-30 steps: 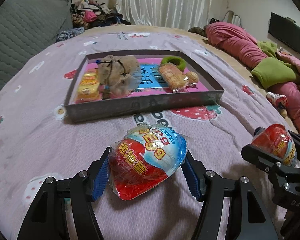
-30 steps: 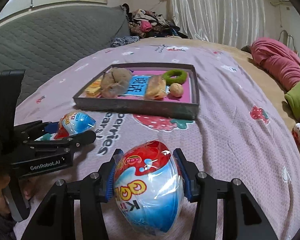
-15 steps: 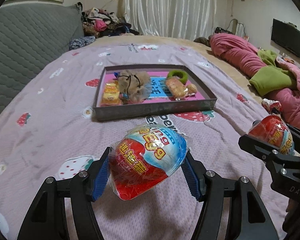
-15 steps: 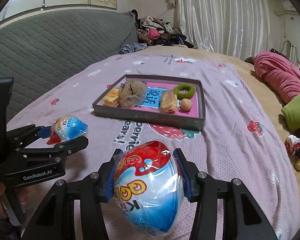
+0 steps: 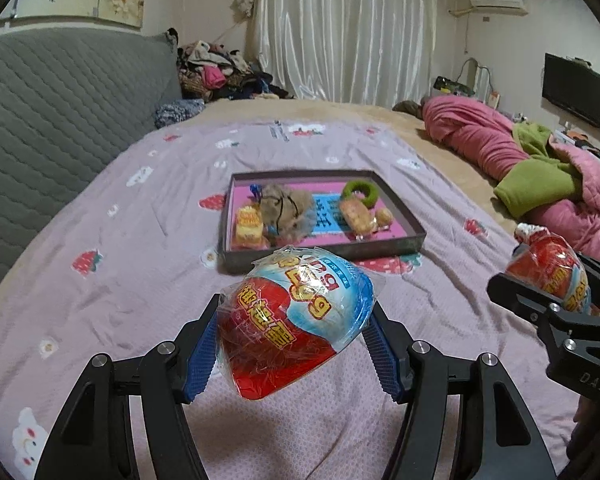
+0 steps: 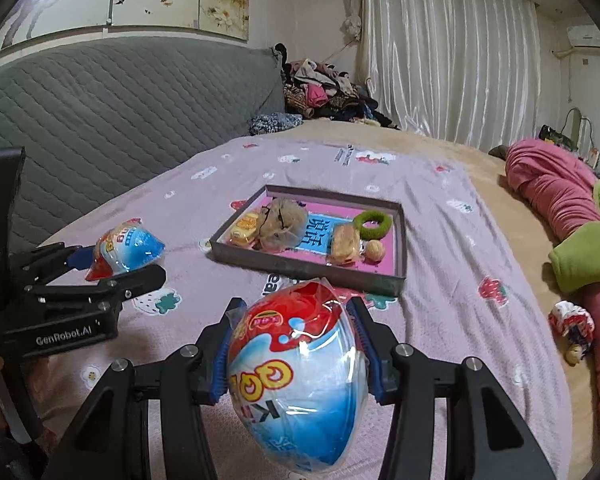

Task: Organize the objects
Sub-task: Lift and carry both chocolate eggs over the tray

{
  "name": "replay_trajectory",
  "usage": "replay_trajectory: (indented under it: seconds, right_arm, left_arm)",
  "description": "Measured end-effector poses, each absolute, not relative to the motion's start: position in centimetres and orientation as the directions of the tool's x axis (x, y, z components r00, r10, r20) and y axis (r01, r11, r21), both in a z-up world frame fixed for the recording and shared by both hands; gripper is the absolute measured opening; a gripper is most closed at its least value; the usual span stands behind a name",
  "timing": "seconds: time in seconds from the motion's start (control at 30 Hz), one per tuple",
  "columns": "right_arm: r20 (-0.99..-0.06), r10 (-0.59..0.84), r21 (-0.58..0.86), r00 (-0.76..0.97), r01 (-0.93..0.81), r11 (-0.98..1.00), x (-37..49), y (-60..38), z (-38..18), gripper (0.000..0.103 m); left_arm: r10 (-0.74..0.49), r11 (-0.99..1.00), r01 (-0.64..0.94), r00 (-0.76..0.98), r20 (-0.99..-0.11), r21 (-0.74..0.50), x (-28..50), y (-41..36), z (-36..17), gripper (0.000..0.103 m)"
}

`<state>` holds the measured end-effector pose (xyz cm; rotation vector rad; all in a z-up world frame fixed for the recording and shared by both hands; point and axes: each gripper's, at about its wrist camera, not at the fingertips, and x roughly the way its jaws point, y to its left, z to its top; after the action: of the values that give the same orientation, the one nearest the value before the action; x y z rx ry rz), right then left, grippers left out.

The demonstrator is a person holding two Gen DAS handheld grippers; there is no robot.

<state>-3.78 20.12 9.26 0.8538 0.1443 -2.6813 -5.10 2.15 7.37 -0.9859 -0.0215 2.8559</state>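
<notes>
The left tool (image 5: pixel 290 344) is being kept closed on a wrapped egg-shaped toy candy (image 5: pixel 294 318), its blue pads (image 5: pixel 199 356) being pressed against both sides of the red, white and blue wrapper, clear of the bed cover (image 5: pixel 140 280). The right tool (image 6: pixel 296 354) is likewise being held closed on a second wrapped egg (image 6: pixel 298 376), gripped at its sides above the pink strawberry-print cover. Each tool is being seen from the other's camera, off to the side and well apart. Farther along the bed, a shallow grey-walled tray (image 5: pixel 324 250) with a pink floor is being observed lying flat on the cover. Inside it, a yellow snack packet (image 5: pixel 248 226), a tan mesh bundle (image 5: pixel 286 212), a wrapped bread snack (image 5: pixel 356 216), a green ring (image 5: pixel 360 192) and a small round walnut-like item (image 5: pixel 384 216) are being noted. A pink quilt (image 5: pixel 500 148) with a green piece is being seen bunched at the bed's right edge.
</notes>
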Motion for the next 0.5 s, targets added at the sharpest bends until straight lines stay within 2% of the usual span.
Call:
replay_trajectory:
  seconds: [0.5]
  right_arm:
    - [-0.492, -0.251, -0.063, -0.834, 0.321, -0.945, -5.7, 20.8, 18.2, 0.052]
  left_arm:
    - [0.146, -0.986, -0.167, -0.838, -0.526, -0.007, -7.9, 3.9, 15.8, 0.068]
